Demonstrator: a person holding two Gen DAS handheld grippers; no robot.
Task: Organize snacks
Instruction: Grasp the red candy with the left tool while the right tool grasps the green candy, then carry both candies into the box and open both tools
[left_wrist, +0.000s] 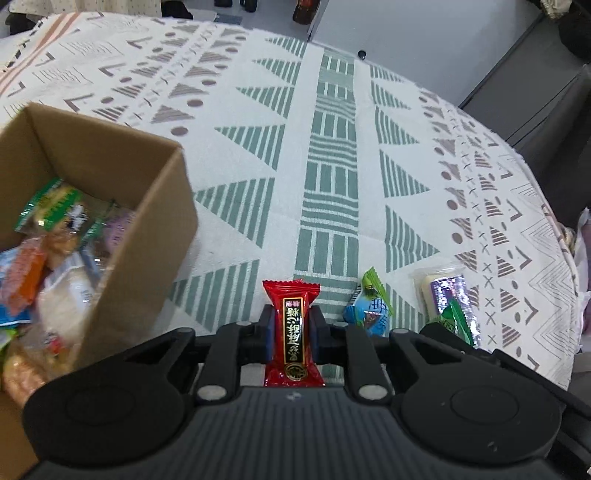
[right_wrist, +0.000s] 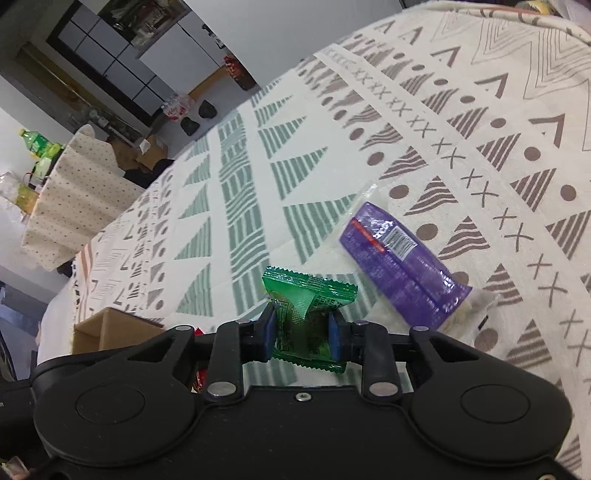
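My left gripper (left_wrist: 291, 325) is shut on a red candy packet (left_wrist: 292, 332) with a black and gold label, held above the patterned tablecloth (left_wrist: 332, 155). To its left stands an open cardboard box (left_wrist: 147, 229) with several snack packets inside. My right gripper (right_wrist: 302, 332) is shut on a green candy packet (right_wrist: 306, 310). A purple wrapped snack (right_wrist: 399, 258) lies on the cloth to its right. In the left wrist view a blue-and-green wrapped candy (left_wrist: 369, 306) and the purple snack (left_wrist: 448, 291) lie at the right, with the right gripper's green packet (left_wrist: 458, 321) beside them.
The cardboard box (right_wrist: 107, 328) shows at the lower left of the right wrist view. The table edge (left_wrist: 554, 229) curves down the right side. A covered chair (right_wrist: 74, 192) and green bottles (right_wrist: 37, 144) stand beyond the far edge.
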